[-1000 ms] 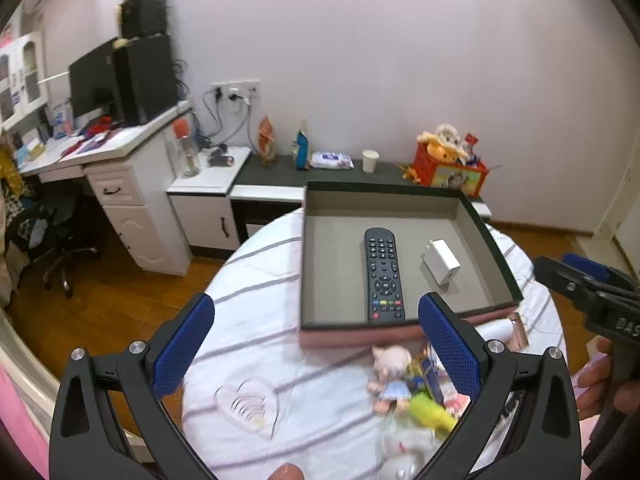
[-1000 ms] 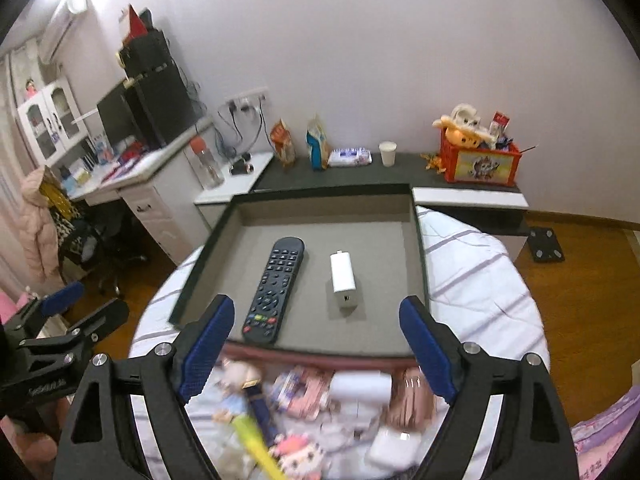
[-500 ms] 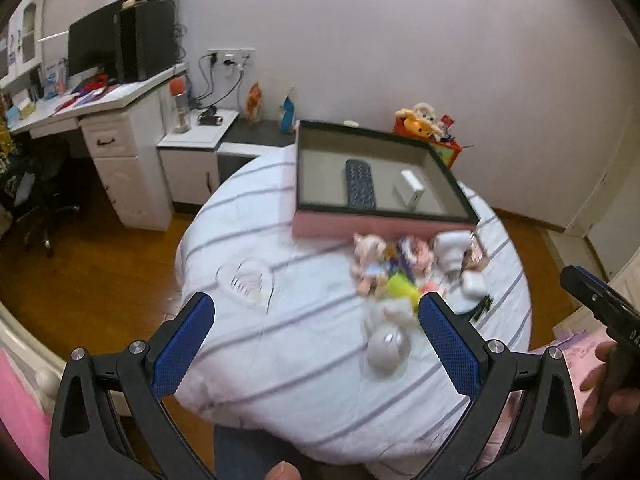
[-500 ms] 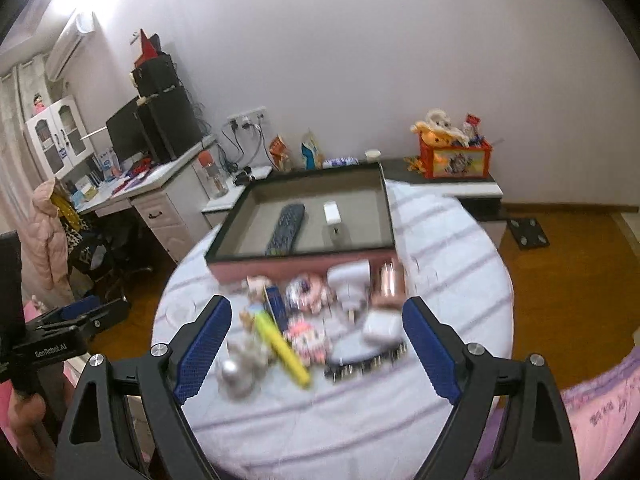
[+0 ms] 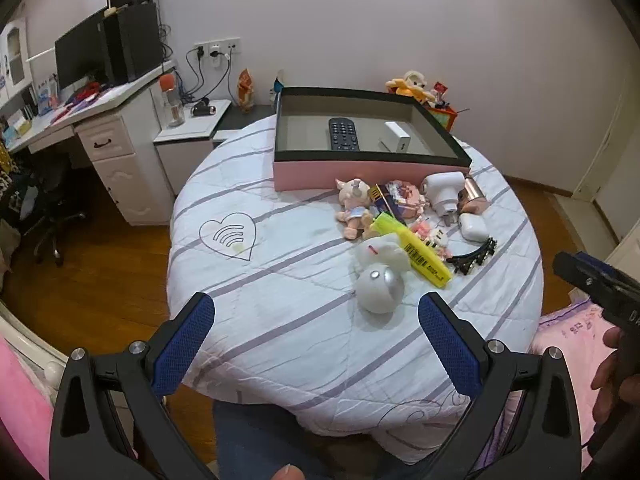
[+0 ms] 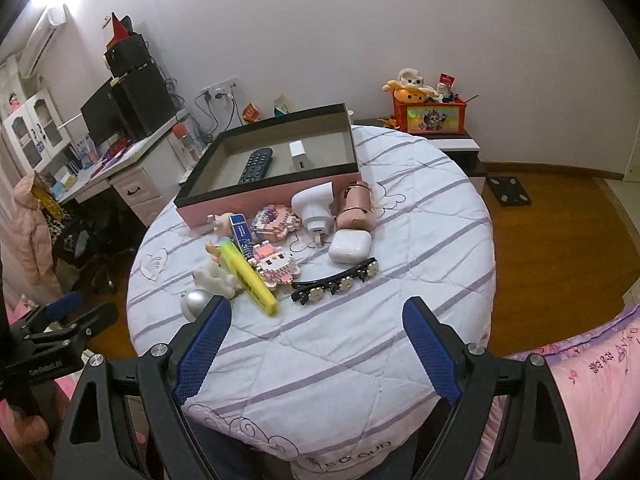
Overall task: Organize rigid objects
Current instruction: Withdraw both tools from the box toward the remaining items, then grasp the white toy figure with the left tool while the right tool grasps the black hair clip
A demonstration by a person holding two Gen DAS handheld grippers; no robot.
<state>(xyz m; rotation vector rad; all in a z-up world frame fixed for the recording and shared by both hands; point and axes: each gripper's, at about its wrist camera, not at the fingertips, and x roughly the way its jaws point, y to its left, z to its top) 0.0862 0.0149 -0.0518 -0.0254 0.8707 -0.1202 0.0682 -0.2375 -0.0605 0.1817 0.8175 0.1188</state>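
A pink box (image 5: 372, 176) (image 6: 256, 200) with a dark rim stands at the far side of the round table. It holds a black remote (image 5: 343, 134) (image 6: 256, 165) and a white charger block (image 5: 397, 137) (image 6: 298, 155). In front of it lie a white plug adapter (image 6: 313, 207), a rose-gold case (image 6: 355, 205), a white earbud case (image 6: 349, 246), a yellow highlighter (image 5: 412, 249) (image 6: 248, 276), a black hair clip (image 6: 336, 280), small dolls and a silver ball (image 5: 380, 286). My left gripper (image 5: 316, 344) and right gripper (image 6: 316, 344) are both open and empty, near the table's front edge.
The table has a striped white quilted cover (image 5: 280, 272). A white desk with a monitor (image 5: 80, 60) stands to the left, a low cabinet with an orange toy box (image 6: 430, 114) behind. Wood floor lies around; pink bedding (image 6: 592, 392) is at the right.
Both grippers have pulled back and up from the box to the table's near edge, so the whole table now shows. Both stay open and empty.
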